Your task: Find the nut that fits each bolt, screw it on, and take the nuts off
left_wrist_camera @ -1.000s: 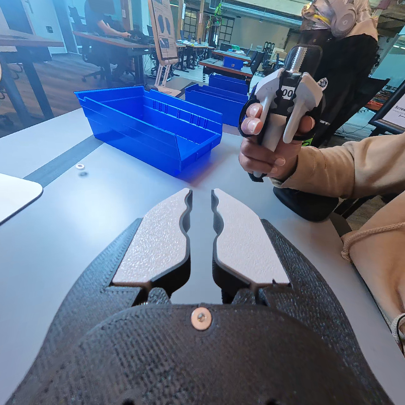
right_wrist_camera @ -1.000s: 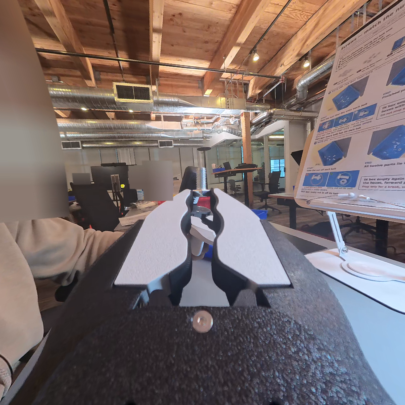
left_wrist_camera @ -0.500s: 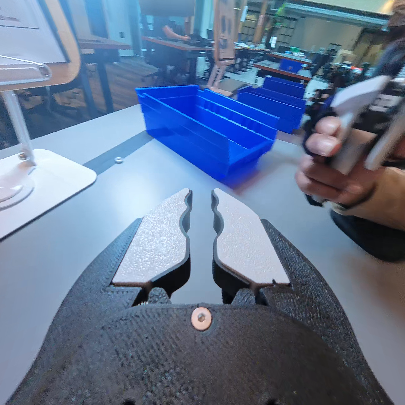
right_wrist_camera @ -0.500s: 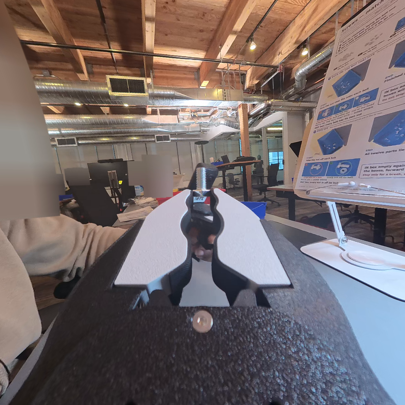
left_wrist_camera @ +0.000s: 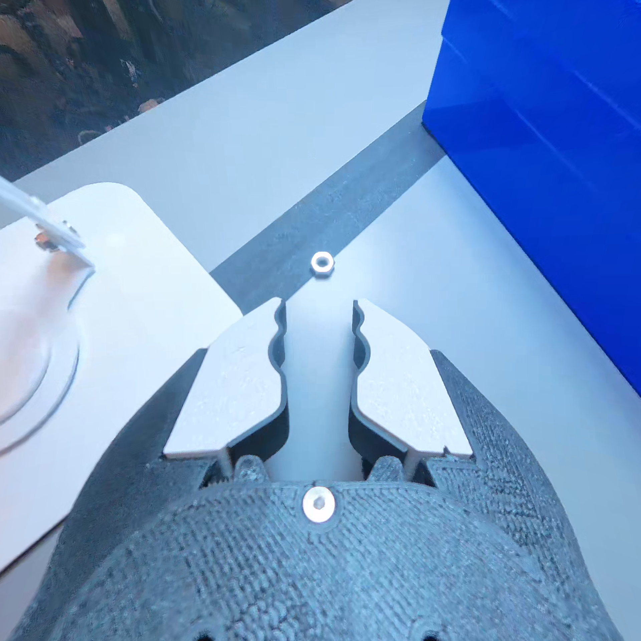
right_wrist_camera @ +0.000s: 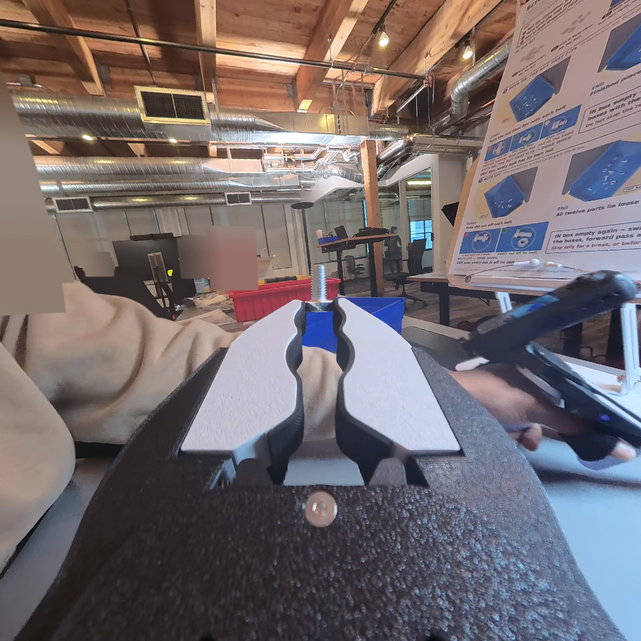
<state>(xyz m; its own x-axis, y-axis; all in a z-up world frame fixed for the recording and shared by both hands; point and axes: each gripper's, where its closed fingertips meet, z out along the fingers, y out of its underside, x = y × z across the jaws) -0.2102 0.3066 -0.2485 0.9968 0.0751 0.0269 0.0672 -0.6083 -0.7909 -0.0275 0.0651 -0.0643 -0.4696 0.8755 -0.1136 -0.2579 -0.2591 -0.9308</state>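
Note:
A small silver nut lies flat on the grey table, at the edge of a dark strip. My left gripper is open and empty, pointing down at the table with its tips just short of the nut. My right gripper is shut on the head of a silver bolt, whose threaded shaft stands upright above the fingertips. The left gripper also shows in the right wrist view, held by a hand to the right and tilted down.
A blue bin stands close on the right of the nut; it also shows in the right wrist view. A white stand base lies on the left, carrying an instruction board. A red bin sits behind. A beige sleeve crosses the left.
My left gripper swung left and down over the nut, and its jaws opened wider. My right gripper stayed shut on the upright bolt.

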